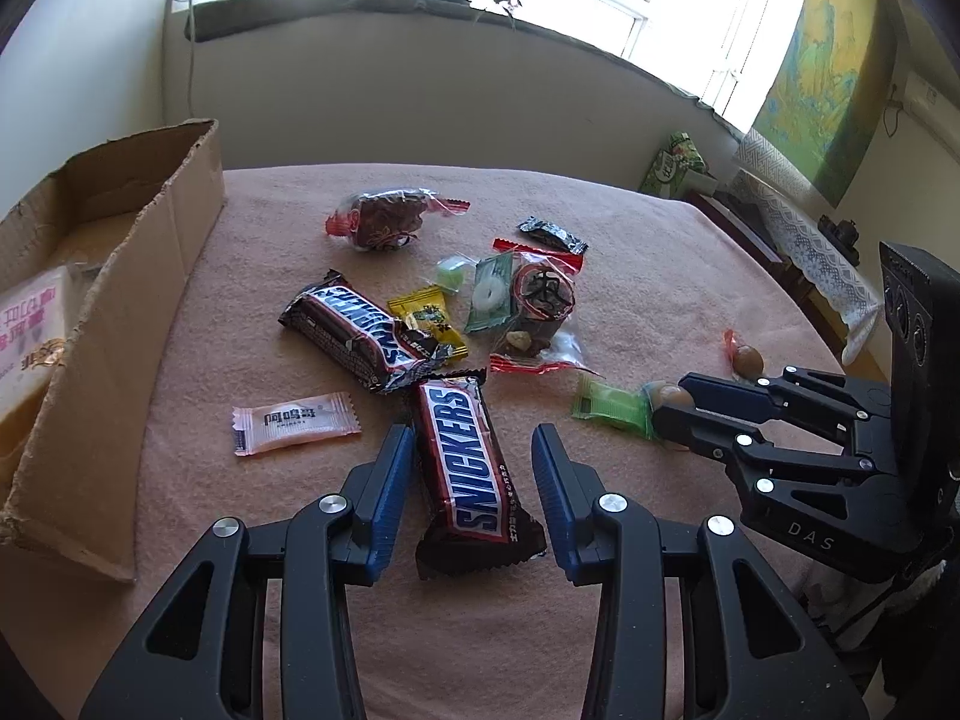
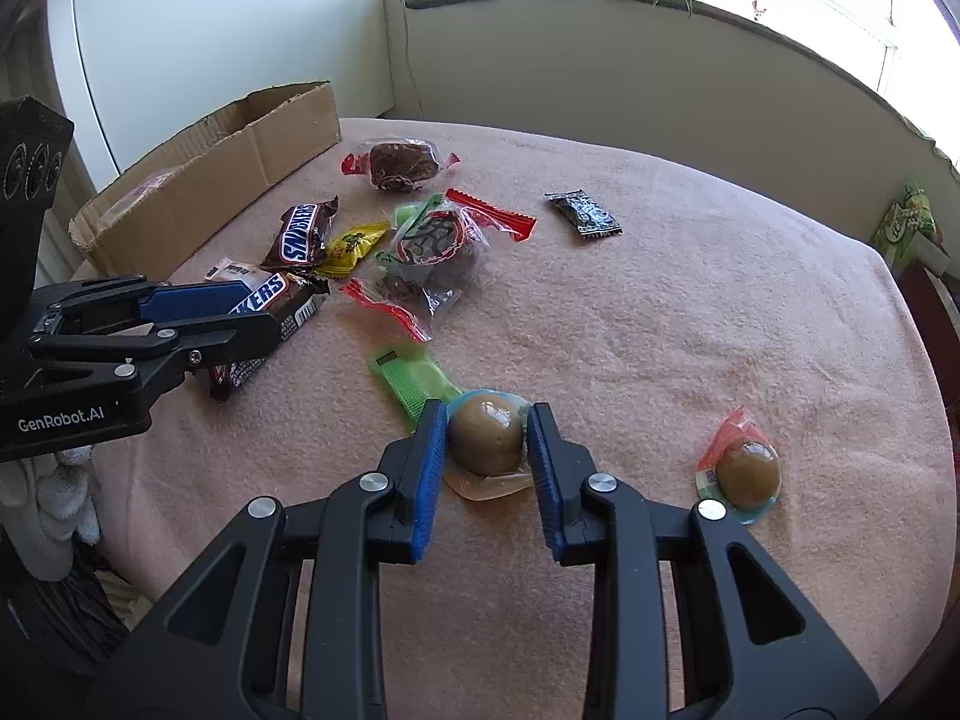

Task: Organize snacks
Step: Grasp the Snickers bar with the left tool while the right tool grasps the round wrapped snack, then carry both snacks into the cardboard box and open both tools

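Left gripper [image 1: 474,450]: jaws wide, straddling the near Snickers bar [image 1: 471,468], not gripping
Right gripper [image 2: 487,450]: jaws parted around a brown ball candy [image 2: 486,435], contact unclear
Cardboard box [image 1: 144,276]: worktop's 9 o'clock edge

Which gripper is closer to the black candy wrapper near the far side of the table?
Right, though neither is close. The right gripper straddles a brown jelly ball; the black wrapper lies beyond. The left gripper straddles a Snickers bar, farther away.
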The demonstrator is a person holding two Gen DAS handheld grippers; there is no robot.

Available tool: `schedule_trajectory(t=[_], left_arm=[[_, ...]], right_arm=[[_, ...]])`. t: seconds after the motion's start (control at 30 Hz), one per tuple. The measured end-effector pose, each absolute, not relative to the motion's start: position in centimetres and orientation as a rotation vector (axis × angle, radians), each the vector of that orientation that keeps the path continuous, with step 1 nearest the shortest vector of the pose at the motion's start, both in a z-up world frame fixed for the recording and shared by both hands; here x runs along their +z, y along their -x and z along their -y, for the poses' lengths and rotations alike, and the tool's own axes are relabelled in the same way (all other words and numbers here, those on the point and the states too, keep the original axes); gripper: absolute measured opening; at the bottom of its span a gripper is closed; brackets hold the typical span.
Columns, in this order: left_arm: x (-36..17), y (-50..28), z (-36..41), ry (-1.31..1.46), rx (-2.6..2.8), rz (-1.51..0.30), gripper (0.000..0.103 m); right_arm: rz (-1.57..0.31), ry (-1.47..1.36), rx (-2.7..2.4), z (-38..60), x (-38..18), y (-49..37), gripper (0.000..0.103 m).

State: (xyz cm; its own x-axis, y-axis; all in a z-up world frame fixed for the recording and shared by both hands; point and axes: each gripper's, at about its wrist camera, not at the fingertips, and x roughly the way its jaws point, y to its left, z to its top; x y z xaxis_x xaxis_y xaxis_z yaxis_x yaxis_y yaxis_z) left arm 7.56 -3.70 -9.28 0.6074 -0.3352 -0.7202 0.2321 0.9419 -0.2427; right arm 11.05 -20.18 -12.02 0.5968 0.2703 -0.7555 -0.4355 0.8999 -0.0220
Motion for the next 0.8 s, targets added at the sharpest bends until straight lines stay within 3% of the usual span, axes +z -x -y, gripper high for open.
schedule_trajectory(t=[0.17, 0.3, 0.8], left_arm=[[-9.6, -7.7, 3.9, 0.111, -0.329, -0.864, 0.038], [-9.7, -7.7, 3.9, 0.111, -0.336, -0.864, 0.027], [-8.8, -7.2, 3.2, 0.146, -0.358, -0.827, 0.027]], right_arm=[[-0.838, 0.229, 0.410, 20.0, -12.1, -11.0, 0.029], [-0.840, 0.215, 0.413, 20.2, -12.0, -11.2, 0.027], [-0.794, 0.110, 0.413, 21.5, -10.6, -10.8, 0.026]])
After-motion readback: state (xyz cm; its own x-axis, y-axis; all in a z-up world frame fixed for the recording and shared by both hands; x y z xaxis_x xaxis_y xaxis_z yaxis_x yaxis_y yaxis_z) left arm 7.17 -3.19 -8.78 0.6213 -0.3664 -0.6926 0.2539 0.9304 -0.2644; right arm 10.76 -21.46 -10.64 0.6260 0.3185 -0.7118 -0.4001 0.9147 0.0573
